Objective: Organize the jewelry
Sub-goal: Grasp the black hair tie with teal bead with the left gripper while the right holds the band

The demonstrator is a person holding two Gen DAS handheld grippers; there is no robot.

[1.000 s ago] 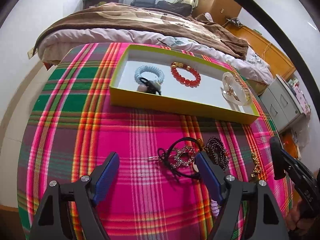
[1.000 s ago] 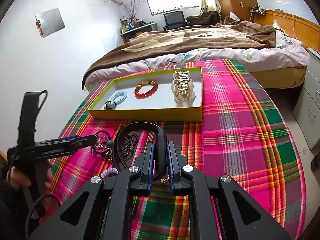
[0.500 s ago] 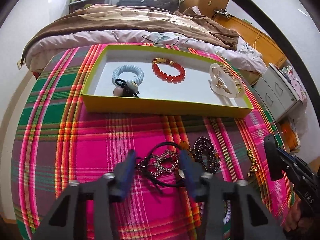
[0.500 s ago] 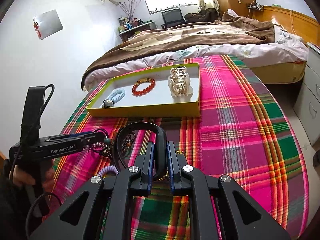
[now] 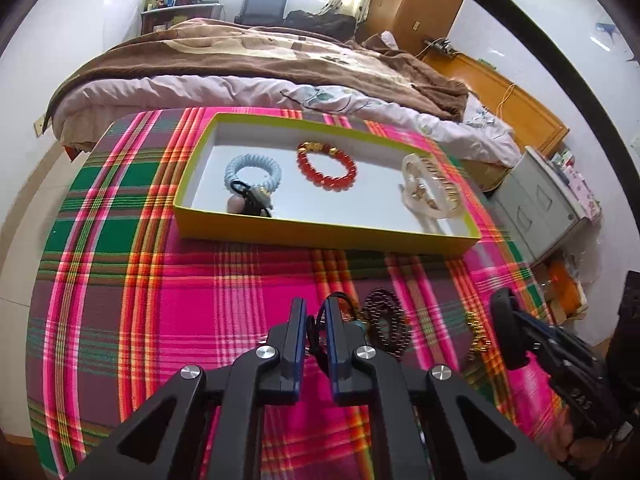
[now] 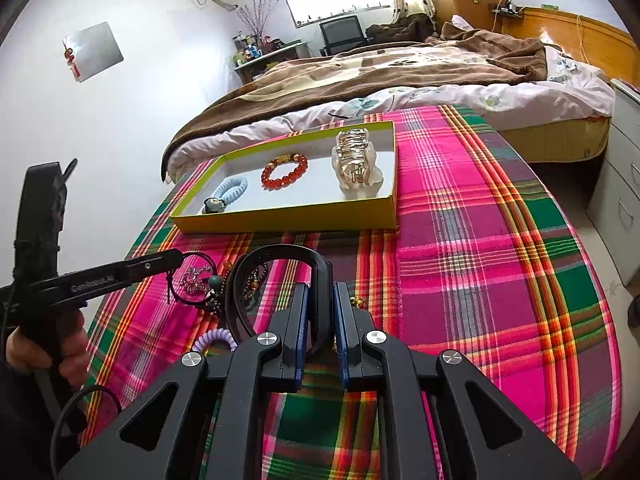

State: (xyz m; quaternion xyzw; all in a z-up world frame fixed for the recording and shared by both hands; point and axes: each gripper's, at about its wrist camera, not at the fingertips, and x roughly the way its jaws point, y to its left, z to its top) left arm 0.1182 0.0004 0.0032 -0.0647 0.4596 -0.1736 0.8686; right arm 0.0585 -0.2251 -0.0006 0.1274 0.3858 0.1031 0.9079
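The left gripper (image 5: 316, 320) is pinching the black cord bracelet (image 6: 192, 284) on the cloth, readying it for the tray (image 5: 320, 236); the right gripper (image 6: 320, 300) is clamping a black headband (image 6: 280, 252).

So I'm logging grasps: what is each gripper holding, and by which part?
Left gripper pinches the black cord of the rhinestone hair tie. Right gripper clamps the black headband near one end of its arc.
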